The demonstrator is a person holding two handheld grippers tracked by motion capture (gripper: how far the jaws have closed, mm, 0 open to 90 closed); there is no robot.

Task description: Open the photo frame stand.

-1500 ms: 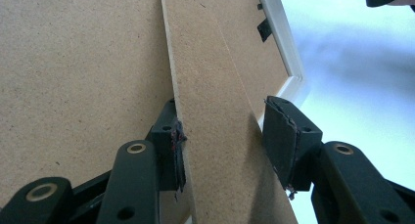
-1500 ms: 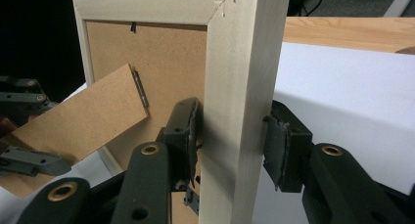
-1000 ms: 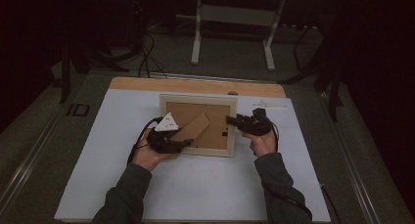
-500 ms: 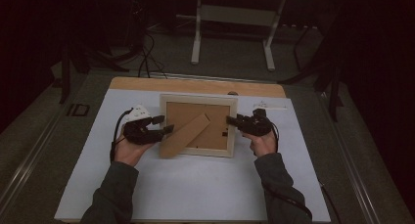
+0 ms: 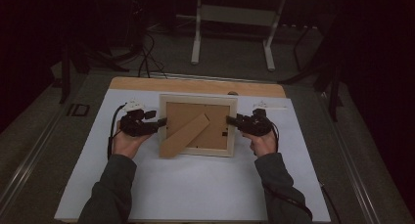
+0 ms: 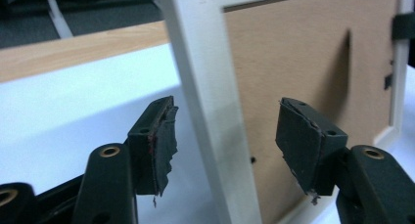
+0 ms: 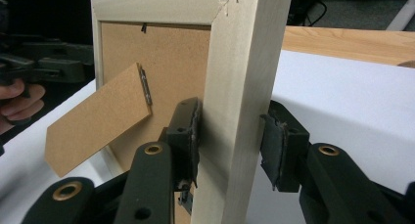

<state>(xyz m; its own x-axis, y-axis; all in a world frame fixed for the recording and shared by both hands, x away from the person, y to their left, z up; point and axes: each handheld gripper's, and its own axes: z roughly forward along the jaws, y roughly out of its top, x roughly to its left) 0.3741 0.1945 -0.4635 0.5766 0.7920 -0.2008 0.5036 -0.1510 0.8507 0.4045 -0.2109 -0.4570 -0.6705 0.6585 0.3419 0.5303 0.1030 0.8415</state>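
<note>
Pale wooden frame (image 5: 197,124), fibreboard back

At frame centre, the right hand-held gripper (image 7: 230,136) clamps the pale wooden picture frame (image 7: 244,87) by its edge. The brown prop leg (image 7: 98,123) slants lower left; the white bench (image 7: 352,92) lies right.

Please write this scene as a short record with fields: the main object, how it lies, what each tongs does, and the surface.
object: wooden picture frame, back side up
stand: cardboard easel leg, swung out toward the left near corner
left tongs: open, jaws on either side of the frame's left rail, not closed on it
right tongs: shut on the frame's right rail
surface: white sheet over a wooden table
</note>
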